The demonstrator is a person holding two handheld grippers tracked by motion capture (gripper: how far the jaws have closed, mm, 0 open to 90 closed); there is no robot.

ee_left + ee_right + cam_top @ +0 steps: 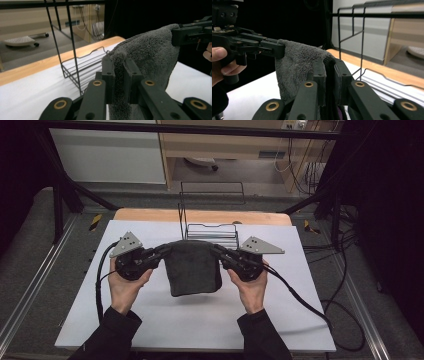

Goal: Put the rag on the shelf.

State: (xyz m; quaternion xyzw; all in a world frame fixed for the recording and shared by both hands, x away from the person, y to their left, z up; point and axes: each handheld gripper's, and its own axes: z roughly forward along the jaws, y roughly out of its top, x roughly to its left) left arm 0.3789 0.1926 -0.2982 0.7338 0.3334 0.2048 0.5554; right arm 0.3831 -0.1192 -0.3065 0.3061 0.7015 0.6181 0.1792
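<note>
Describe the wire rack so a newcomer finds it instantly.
Start at the white table and look to its far edge, by the wooden strip. The wire rack stands there, just behind the grey towel held up between the two grippers. It is the one thin black metal frame, a tall open back over a low slatted shelf.

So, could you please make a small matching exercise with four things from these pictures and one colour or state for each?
Things:
1. towel
2. wire rack
3. left gripper
4. table cover

Descriptions:
A. white, lying flat on the table
B. dark grey, hanging between the two grippers
C. black, standing at the far side of the table
D. shut on one top corner of the cloth

Pairs: 1-B, 2-C, 3-D, 4-A. The right gripper is shut on the other top corner.
</note>
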